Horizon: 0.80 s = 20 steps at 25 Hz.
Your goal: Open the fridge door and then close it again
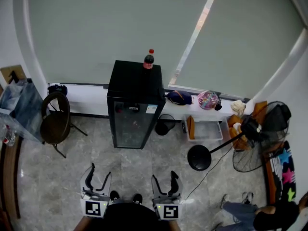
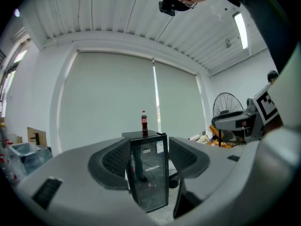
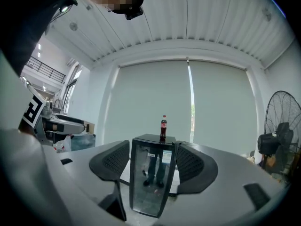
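Standing well back from the fridge (image 1: 134,110) — door shut, at the floor's far edge; left tool (image 1: 98,175) and right tool (image 1: 164,179) both parted, empty. Better closing in squarely on the door's edge.

A pedestal fan (image 1: 250,127) stands at right on the grey tiled floor (image 1: 144,172), a brown chair (image 1: 54,121) at left, while a red-capped cola bottle (image 1: 148,60) shows dark against the drawn pale window blind (image 1: 106,28)
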### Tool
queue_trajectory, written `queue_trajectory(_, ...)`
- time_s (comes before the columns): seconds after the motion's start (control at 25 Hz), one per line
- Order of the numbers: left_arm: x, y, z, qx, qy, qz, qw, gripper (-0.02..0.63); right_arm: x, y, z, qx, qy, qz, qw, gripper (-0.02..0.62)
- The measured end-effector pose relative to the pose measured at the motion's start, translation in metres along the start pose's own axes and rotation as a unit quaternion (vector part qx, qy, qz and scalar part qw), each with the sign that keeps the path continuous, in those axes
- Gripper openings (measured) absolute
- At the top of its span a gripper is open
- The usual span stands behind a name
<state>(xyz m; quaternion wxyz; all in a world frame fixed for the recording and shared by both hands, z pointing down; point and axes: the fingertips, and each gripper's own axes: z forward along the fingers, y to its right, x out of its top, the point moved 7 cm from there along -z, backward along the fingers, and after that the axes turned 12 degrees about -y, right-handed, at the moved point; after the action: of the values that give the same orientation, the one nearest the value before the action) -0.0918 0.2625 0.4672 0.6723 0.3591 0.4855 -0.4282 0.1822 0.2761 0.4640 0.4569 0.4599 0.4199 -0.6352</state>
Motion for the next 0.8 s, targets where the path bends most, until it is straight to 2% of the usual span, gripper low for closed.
queue_trajectory(0.24, -0.002, 0.001, 0.002, 0.003, -0.007, 0.003, 1.0, 0.366, 0.0, 0.003, 0.0, -0.003, 0.001, 0.008, 1.0, 0.364)
queue_trajectory(0.4, -0.003, -0.002, 0.001, 0.006, -0.006, -0.011, 0.9999, 0.443, -0.001, 0.001, -0.001, -0.006, 0.0, 0.011, 1.0, 0.385)
queue_trajectory(0.56, -0.005, -0.01, -0.002, 0.006, -0.004, -0.023, 0.9997, 0.463, -0.001, -0.004, 0.0, -0.005, -0.004, 0.01, 1.0, 0.394)
queue_trajectory(0.8, -0.005, -0.02, -0.004, 0.004, -0.007, -0.01, 0.9999, 0.468, 0.003, -0.013, 0.0, -0.01, -0.003, 0.016, 1.0, 0.399)
